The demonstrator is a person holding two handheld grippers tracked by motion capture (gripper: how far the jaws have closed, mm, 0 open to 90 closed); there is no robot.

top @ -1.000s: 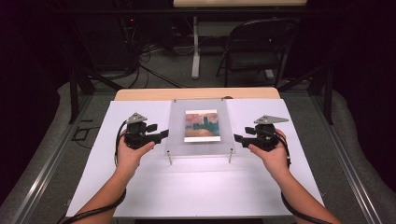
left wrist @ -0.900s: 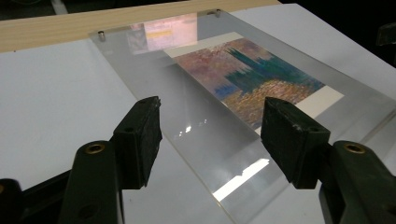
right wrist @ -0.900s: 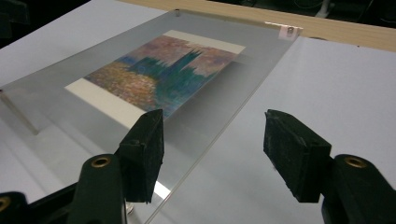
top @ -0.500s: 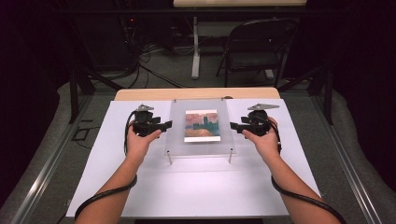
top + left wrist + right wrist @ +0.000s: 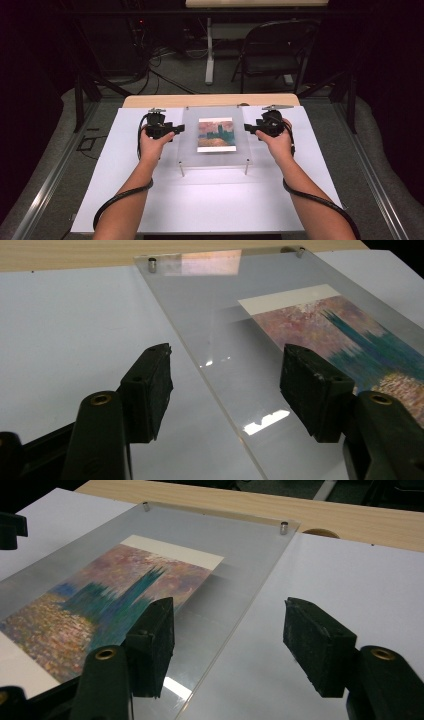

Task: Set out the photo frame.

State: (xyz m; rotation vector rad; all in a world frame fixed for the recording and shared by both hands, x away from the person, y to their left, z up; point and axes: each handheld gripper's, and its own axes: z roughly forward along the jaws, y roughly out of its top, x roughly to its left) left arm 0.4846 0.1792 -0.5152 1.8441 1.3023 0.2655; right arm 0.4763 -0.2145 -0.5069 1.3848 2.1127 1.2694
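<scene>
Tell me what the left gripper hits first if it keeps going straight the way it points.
Likely the clear acrylic panel: the left gripper is open, straddling the panel's near edge, with the picture beyond.

No readable text, labels or numbers anywhere (the framed print (image 5: 215, 134) is paint only)

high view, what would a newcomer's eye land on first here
The colourful painted print under a clear acrylic panel standing on small posts, mid-table on the white sheet. Next, the left gripper and right gripper, both open, flanking the panel's two side edges.
</scene>
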